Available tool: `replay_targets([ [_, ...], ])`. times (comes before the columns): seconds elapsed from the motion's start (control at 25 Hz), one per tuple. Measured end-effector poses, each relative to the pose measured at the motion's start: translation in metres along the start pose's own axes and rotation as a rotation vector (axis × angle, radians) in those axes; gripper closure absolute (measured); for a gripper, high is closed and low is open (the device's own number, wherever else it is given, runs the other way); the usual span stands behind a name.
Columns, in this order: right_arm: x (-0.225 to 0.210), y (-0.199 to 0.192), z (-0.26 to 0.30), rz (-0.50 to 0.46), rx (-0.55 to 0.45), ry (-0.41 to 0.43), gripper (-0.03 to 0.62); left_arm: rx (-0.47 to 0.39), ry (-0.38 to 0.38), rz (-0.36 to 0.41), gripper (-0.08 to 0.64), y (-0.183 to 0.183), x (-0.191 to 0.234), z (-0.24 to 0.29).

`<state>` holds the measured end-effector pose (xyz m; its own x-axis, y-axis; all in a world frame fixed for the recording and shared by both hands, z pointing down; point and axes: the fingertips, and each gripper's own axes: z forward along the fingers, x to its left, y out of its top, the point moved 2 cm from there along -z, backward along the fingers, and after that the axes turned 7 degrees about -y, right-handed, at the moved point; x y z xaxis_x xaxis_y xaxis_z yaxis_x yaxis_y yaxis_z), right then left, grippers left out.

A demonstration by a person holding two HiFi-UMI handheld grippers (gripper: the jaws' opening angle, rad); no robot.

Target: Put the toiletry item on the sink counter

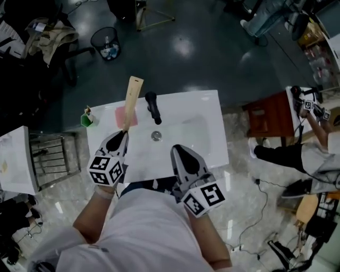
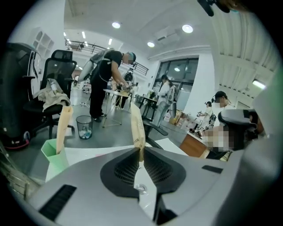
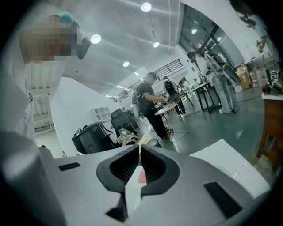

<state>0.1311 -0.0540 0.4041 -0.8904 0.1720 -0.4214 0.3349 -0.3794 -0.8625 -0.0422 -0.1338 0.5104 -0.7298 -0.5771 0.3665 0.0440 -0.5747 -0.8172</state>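
White sink counter (image 1: 212,114), dark floor (image 1: 212,58); left gripper (image 1: 125,131) jaws pinch tan packet (image 1: 132,98); right gripper (image 1: 178,149) closed, empty.

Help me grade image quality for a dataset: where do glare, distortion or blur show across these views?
Head view: ceiling-light glare on the dark floor, and the white sink counter is nearly washed out. Left gripper view: fisheye bending, black corners, yet the tan packet in the left gripper is sharp. Right gripper view: same fisheye, with bright ceiling lamps.
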Motion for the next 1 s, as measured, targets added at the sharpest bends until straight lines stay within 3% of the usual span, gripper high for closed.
replay_targets([
  [0.56,-0.014,-0.040,-0.012,0.039,0.071,-0.142,0.565,0.066,-0.008,-0.162,0.517,-0.055,0.028,0.055],
  [1.0,-0.027,-0.060,-0.019,0.066,0.113,-0.213,0.565,0.109,0.025,-0.241,0.515,-0.092,0.048,0.089],
])
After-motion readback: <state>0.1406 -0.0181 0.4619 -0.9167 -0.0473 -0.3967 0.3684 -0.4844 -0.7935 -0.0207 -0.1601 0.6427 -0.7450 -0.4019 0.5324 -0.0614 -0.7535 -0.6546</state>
